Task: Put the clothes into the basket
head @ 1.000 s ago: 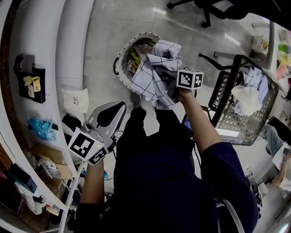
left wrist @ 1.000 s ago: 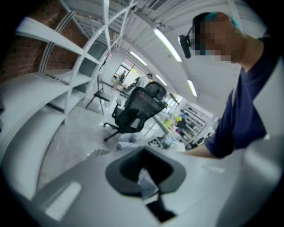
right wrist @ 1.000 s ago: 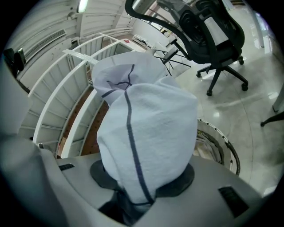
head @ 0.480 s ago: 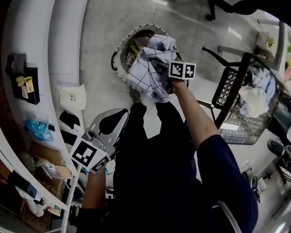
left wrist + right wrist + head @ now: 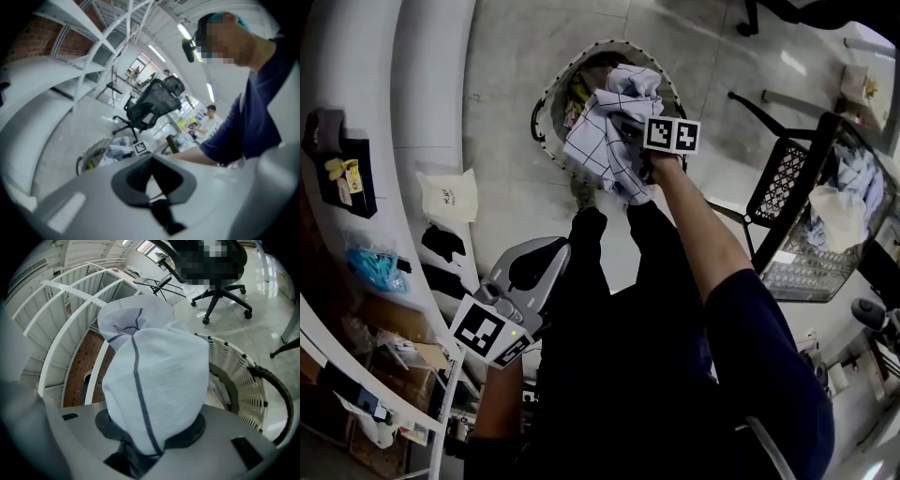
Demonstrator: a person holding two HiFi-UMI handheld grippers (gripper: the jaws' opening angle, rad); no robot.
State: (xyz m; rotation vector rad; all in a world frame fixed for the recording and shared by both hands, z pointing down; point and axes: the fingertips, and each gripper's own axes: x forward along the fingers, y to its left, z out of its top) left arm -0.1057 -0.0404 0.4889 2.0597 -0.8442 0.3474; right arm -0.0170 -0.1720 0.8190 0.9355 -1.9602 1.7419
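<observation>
My right gripper (image 5: 636, 157) is shut on a white cloth with thin dark checks (image 5: 595, 136). The bundle hangs over the near rim of the round woven basket (image 5: 546, 98) on the floor. In the right gripper view the cloth (image 5: 154, 376) bulges up from between the jaws of the right gripper (image 5: 150, 439), and the basket wall (image 5: 239, 376) lies just beyond. More clothes lie inside the basket. My left gripper (image 5: 532, 267) is held low at my left side, away from the basket, with nothing in it. The left gripper view shows the left gripper (image 5: 152, 187) and the basket (image 5: 86, 157) far off; its jaws' state does not show.
A black wire cart (image 5: 787, 178) holding other clothes stands to the right of the basket. White curved shelving (image 5: 356, 187) with small items runs along the left. A white bag (image 5: 445, 197) lies on the floor. An office chair (image 5: 150, 103) stands beyond the basket.
My right gripper has sunk with the checked cloth and now sits closer over the basket's rim. My left gripper has dropped a little at my side.
</observation>
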